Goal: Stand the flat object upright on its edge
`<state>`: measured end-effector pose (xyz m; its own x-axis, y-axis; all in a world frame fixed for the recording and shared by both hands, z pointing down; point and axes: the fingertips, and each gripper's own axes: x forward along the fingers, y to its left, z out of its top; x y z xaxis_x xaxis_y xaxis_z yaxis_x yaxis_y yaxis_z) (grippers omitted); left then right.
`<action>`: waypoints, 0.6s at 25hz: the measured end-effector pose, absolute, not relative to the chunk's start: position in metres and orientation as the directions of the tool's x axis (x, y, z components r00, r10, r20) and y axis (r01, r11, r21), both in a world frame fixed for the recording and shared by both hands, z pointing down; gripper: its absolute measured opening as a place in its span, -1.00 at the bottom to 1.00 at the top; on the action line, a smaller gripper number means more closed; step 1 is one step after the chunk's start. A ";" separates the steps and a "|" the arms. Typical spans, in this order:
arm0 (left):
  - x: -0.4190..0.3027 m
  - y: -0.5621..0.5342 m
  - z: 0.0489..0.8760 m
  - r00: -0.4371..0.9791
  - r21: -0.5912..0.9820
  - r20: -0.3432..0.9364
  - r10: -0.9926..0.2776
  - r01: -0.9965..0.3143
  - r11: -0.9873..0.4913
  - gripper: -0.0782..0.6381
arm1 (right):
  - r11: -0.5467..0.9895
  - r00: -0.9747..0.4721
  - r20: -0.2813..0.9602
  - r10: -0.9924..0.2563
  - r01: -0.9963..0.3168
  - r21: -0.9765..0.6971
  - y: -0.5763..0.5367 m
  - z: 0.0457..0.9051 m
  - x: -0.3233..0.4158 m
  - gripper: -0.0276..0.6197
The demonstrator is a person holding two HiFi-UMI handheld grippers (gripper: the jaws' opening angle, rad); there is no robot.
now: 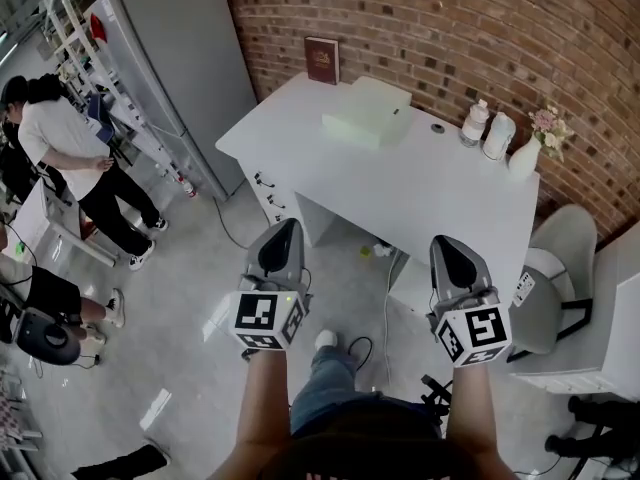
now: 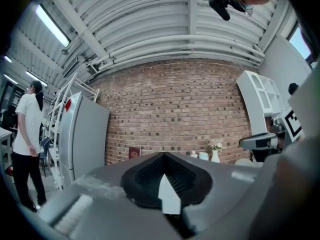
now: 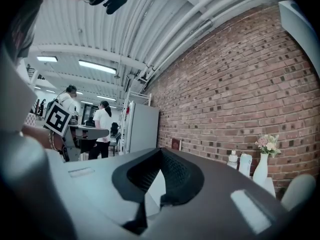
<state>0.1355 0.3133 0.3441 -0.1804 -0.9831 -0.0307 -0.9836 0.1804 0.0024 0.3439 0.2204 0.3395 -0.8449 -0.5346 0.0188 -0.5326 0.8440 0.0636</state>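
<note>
Here, head view: the left claw (image 1: 283,230) and the right claw (image 1: 447,245) hang above the floor (image 1: 190,268), short of the worktop's (image 1: 430,188) near edge. A pale green flat box (image 1: 367,114) lies flat near the worktop's far edge. A brown book (image 1: 321,60) stands at the far left corner by the brick wall (image 1: 450,28).

Left gripper view: jaws together, nothing between them; the distant book is small, possibly leaning.

Right gripper view: jaws together, empty; a vase (image 3: 260,170) stands at the worktop's right end.
</note>
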 end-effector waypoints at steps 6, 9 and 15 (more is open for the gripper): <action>0.061 0.264 0.339 -0.143 -0.005 -0.022 -0.989 -0.990 0.143 -0.79 | 0.823 -0.823 0.026 -0.567 -0.565 0.063 0.175 0.335 0.271 -0.91; 0.022 0.241 0.337 -0.119 -0.003 -0.011 -0.993 -0.993 0.119 -0.79 | 0.809 -0.809 0.035 -0.587 -0.584 0.068 0.154 0.332 0.233 -0.91; -0.034 0.208 0.344 -0.089 0.011 0.002 -0.996 -0.996 0.089 -0.79 | 0.781 -0.781 0.046 -0.623 -0.617 0.093 0.125 0.335 0.181 -0.91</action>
